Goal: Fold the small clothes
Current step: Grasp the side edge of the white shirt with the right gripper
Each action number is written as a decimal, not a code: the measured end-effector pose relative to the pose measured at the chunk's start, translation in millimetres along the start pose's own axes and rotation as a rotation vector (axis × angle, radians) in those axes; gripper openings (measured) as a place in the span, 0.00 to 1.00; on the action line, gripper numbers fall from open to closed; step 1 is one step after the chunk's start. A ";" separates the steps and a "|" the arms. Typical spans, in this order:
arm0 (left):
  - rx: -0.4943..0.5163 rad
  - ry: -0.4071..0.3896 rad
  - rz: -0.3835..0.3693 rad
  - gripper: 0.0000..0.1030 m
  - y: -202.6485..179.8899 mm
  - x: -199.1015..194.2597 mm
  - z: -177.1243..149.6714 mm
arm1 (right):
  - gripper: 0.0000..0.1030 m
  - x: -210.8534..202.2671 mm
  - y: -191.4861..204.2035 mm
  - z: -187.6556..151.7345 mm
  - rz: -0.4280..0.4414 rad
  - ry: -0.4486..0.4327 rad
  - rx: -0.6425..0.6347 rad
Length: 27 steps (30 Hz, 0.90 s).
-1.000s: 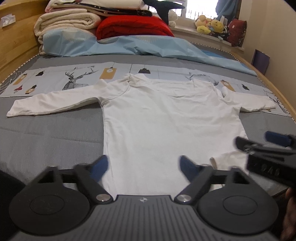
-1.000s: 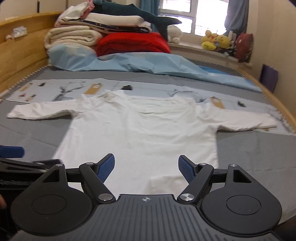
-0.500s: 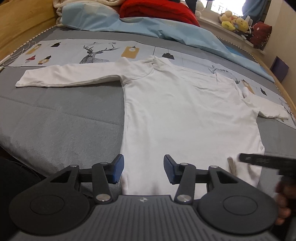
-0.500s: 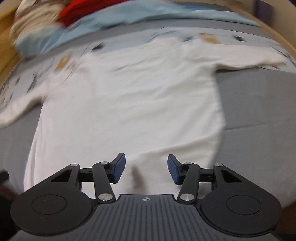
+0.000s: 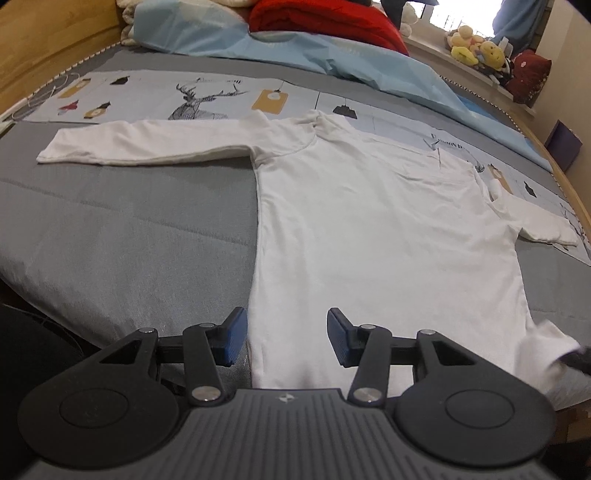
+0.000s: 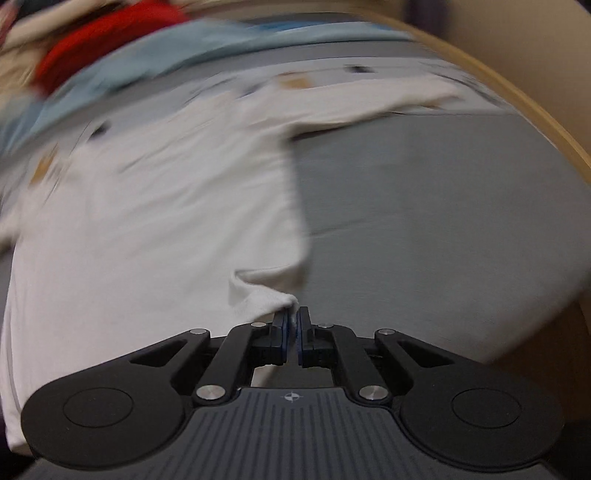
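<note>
A small white long-sleeved shirt [image 5: 376, 229] lies flat on the grey bed, both sleeves spread out. My left gripper [image 5: 282, 341] is open, its blue pads astride the shirt's bottom left hem corner, just above the fabric. My right gripper [image 6: 291, 332] is shut on the shirt's bottom right hem corner [image 6: 273, 301], which is bunched and lifted slightly. The shirt [image 6: 147, 221] fills the left of the blurred right wrist view. The right gripper's tip shows at the right edge of the left wrist view [image 5: 576, 360].
A grey bedspread [image 5: 129, 240] covers the bed. A printed deer cloth [image 5: 207, 99] lies behind the shirt. A light blue sheet [image 5: 332, 48], red blanket [image 5: 325, 18] and plush toys [image 5: 476, 51] are at the back. A wooden bed frame [image 6: 535, 122] runs along the right.
My right gripper dropped to the bottom right hem corner and closed on it. My left gripper came down toward the bottom left corner and narrowed but stays open.
</note>
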<state>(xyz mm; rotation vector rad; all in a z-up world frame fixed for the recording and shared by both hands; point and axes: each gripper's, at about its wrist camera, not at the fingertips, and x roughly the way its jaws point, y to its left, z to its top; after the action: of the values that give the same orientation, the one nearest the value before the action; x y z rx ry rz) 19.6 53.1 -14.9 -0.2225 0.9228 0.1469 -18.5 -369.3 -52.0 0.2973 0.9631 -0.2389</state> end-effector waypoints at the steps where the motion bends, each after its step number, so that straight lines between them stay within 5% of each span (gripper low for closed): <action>1: -0.006 0.004 -0.004 0.52 0.6 0.9 0.5 | 0.04 0.1 -17.5 -1.9 -0.001 0.019 0.040; 5: -0.058 0.027 -0.006 0.52 15.5 5.3 3.3 | 0.07 4.8 -60.3 -12.4 -0.037 0.080 0.147; 8: -0.128 0.050 -0.002 0.52 34.2 10.2 7.9 | 0.08 4.0 -73.0 -7.5 -0.003 0.037 0.189; 13: -0.219 0.139 -0.014 0.52 64.3 29.3 13.5 | 0.40 14.0 -60.7 -2.6 0.046 0.012 0.146; 19: -0.241 0.299 -0.058 0.52 76.7 63.4 3.0 | 0.40 49.0 -34.3 -2.6 0.004 0.108 0.115; 27: -0.105 0.344 -0.151 0.54 49.6 73.3 -11.6 | 0.40 64.5 -18.9 -7.7 -0.066 0.142 0.047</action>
<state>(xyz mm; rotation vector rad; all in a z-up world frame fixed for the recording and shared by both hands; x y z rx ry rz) 43.4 100.4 -86.8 -0.4229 1.2366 0.0166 4.8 -388.6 -112.5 0.3292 1.1099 -0.3043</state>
